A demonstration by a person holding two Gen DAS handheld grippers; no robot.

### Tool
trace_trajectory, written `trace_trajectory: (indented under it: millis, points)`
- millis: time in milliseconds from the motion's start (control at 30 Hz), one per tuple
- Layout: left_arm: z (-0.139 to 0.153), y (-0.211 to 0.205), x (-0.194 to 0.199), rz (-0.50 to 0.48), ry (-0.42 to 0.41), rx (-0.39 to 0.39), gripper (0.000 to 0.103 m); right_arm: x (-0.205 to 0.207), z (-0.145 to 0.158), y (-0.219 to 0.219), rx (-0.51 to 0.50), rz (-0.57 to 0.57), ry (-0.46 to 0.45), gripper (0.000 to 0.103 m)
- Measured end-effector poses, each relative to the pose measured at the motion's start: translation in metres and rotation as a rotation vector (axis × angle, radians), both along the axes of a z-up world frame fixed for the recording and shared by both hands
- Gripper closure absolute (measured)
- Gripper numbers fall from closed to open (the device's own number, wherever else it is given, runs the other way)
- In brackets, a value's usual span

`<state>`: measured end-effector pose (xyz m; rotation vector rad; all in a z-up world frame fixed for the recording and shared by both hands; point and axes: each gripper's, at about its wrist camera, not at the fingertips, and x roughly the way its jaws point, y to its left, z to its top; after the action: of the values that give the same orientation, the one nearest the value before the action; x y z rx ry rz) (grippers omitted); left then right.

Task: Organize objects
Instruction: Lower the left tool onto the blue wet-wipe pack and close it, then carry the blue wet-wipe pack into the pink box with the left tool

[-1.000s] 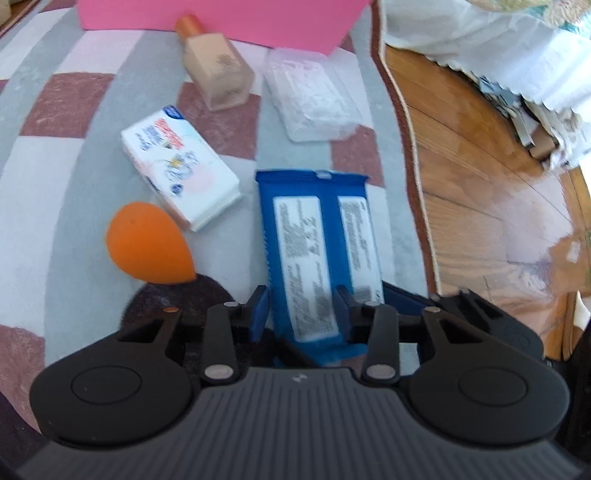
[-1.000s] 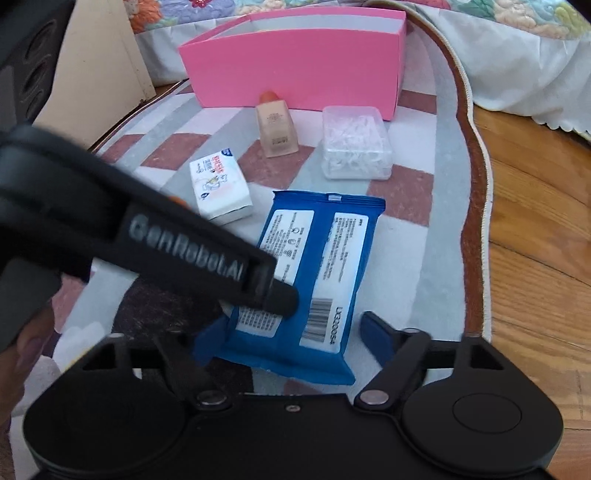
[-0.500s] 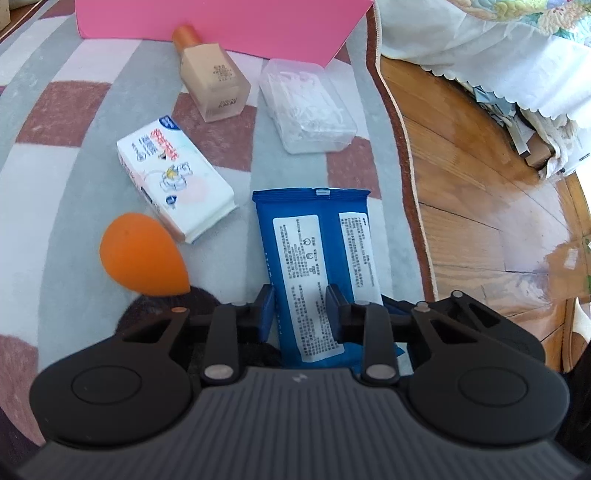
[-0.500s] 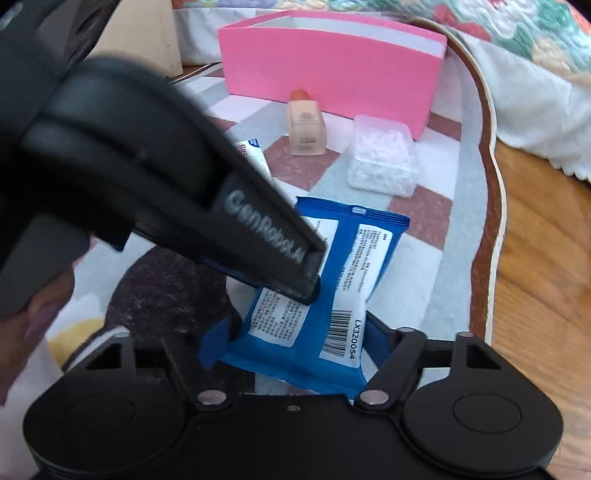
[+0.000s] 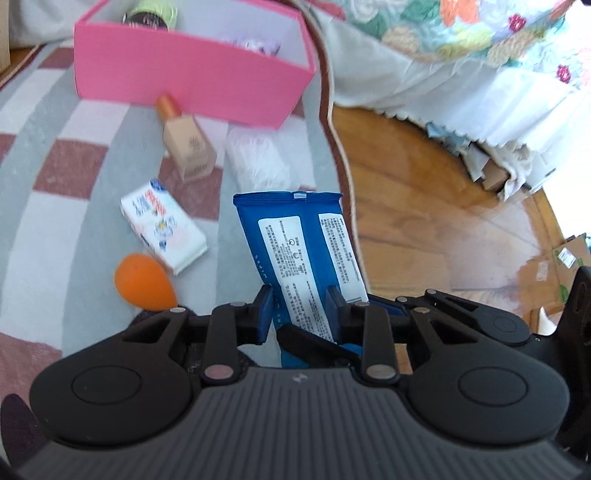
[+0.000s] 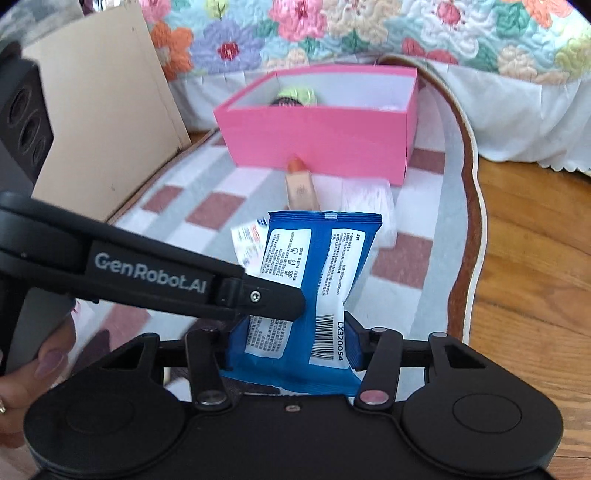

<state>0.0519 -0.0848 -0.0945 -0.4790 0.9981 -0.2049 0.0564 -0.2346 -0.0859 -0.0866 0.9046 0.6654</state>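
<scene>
Above the near right part of the rug [image 5: 74, 221], we hold a blue wipes pack [image 5: 303, 251] between both claws, its printed label facing the cameras and its far end raised off the checked pattern. Our left gripper [image 5: 301, 306] is clamped on the near end of the pack, the blue pads pressing its two sides so the wrapper bulges between them. Our right gripper [image 6: 291, 343] grips the same pack lower down; its jaws have just been closing, and the pads now pinch the wrapper at a creased waist beside the barcode. In the right wrist view the left gripper's black arm crosses in front of the pack, and part of a hand [image 6: 33, 369] shows at the left edge.

On the rug beyond the pack lie, from near to far, an orange sponge [image 5: 144, 288], a small white packet [image 5: 162, 229], a beige bottle [image 5: 188, 151] with an orange cap, and a clear box [image 5: 262, 162], blurred. The bottle's cap lies just beside the front wall of the pink box [image 5: 192, 81], which stands at the rug's far edge, near its right border. Inside the pink box we see a green-topped item [image 5: 155, 14]. A flowered bedspread [image 6: 332, 29] hangs behind, and wooden floor [image 5: 424, 221] lies to the right of the rug.
</scene>
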Motion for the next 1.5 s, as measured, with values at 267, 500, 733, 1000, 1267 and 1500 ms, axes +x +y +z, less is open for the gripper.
trace_trajectory:
  millis: [267, 500, 733, 1000, 1267, 1500]
  points:
    - [0.051, 0.024, 0.005, -0.012, -0.025, 0.011, 0.075, 0.016, 0.044, 0.017, 0.057, 0.003, 0.014, 0.046]
    - [0.099, 0.04, 0.004, -0.011, -0.077, 0.035, 0.074, 0.025, 0.085, 0.029, 0.114, 0.008, 0.014, 0.046]
    - [0.125, 0.048, 0.002, -0.019, -0.101, 0.067, 0.074, 0.023, 0.108, 0.039, 0.131, 0.009, 0.009, 0.047]
    - [0.15, 0.066, 0.021, -0.001, -0.127, 0.094, 0.074, 0.043, 0.131, 0.058, 0.152, 0.014, -0.006, 0.047]
    - [0.162, 0.099, 0.069, 0.041, -0.136, 0.092, 0.074, 0.091, 0.149, 0.088, 0.15, 0.027, -0.02, 0.047]
    - [0.15, 0.127, 0.127, 0.085, -0.127, 0.084, 0.072, 0.152, 0.141, 0.115, 0.127, 0.022, -0.029, 0.047]
